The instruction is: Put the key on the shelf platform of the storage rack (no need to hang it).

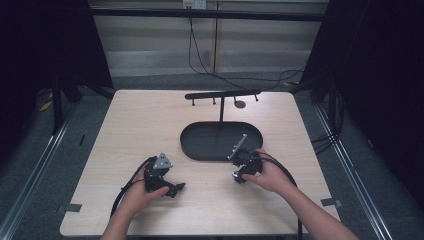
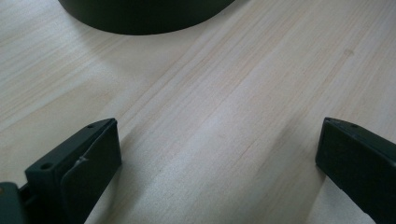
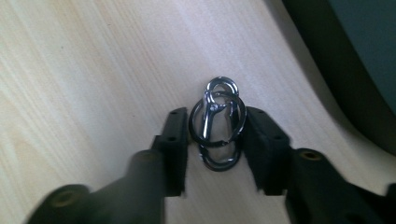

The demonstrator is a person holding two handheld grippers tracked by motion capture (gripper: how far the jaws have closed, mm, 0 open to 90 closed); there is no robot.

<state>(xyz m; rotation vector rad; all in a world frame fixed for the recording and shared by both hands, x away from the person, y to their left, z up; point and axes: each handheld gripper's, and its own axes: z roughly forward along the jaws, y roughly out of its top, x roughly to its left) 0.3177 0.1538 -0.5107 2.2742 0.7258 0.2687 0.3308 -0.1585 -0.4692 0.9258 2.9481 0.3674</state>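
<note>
Jaws of the right gripper [image 3: 217, 128] clamp the metal key-ring clip [image 3: 217, 122] between them on the table [image 3: 84, 84].

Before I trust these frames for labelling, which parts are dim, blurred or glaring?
High view: dark surroundings, the table evenly lit, small things soft. Left gripper view: the wood grain is sharp, the near jaws slightly soft. Right gripper view: the metal key ring clip is sharp with bright glints, the jaws' bases at the bottom blurred.
</note>
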